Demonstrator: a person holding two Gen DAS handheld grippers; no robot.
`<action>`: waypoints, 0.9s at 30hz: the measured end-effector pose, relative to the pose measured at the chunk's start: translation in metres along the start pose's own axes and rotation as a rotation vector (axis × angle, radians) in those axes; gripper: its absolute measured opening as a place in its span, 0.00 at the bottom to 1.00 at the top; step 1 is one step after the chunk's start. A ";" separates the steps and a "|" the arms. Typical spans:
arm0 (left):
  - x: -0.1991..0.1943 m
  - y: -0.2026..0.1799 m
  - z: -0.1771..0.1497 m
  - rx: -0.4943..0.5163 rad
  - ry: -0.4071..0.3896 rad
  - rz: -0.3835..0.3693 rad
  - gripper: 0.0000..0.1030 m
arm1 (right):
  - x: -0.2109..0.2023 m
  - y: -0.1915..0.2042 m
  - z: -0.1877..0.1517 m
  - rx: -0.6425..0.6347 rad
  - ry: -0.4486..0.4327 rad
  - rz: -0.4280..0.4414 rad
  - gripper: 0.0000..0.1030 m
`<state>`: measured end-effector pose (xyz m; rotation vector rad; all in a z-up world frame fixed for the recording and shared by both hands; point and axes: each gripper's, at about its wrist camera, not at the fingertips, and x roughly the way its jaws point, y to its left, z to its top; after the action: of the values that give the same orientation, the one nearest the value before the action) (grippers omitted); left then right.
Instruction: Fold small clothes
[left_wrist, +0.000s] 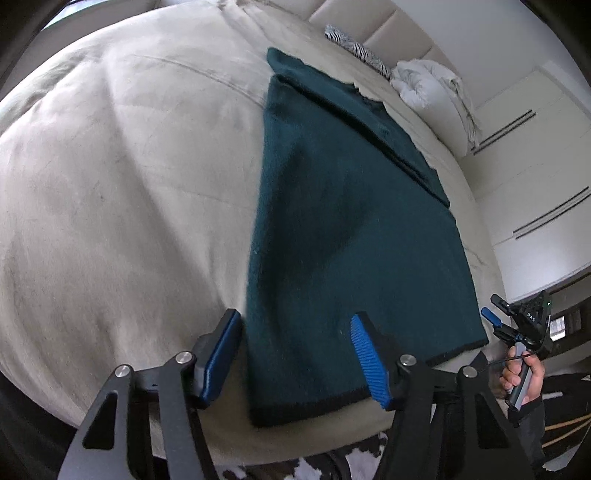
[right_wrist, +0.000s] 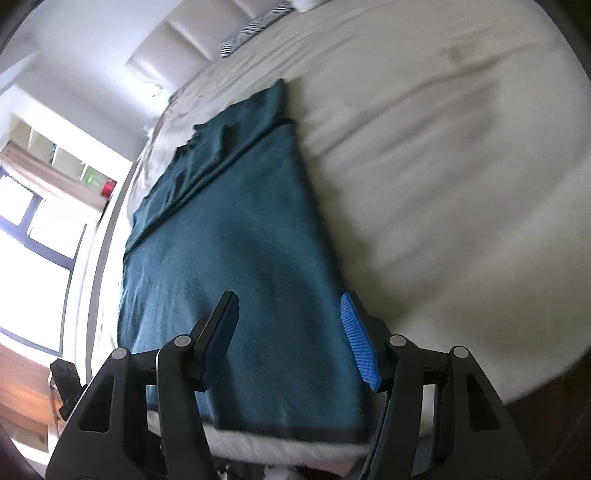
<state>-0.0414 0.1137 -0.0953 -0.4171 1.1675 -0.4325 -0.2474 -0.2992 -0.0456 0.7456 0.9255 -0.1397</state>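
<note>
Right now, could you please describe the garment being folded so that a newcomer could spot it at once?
On the wide cream bed, near its foot edge, lies a dark teal knit garment, spread flat as a long panel. Unlike the white bundle and zebra-print pillow by the headboard, it has a black-trimmed hem.

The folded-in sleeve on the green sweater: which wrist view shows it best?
The left wrist view: the sleeve lies sharp across the green sweater, its edges clear. The right wrist view shows the same sleeve, but motion-blurred and at a steeper angle.
</note>
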 end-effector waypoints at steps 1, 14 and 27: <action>0.001 -0.002 0.000 0.007 0.011 0.001 0.62 | -0.006 -0.005 -0.004 0.004 -0.002 -0.007 0.55; 0.012 -0.004 -0.006 0.032 0.071 0.036 0.08 | -0.009 -0.019 -0.027 0.006 0.089 -0.058 0.54; -0.006 0.003 -0.007 -0.043 0.036 -0.063 0.06 | -0.001 -0.014 -0.031 0.021 0.193 -0.005 0.06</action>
<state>-0.0496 0.1189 -0.0944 -0.4860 1.2023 -0.4715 -0.2745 -0.2906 -0.0641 0.7854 1.1105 -0.0830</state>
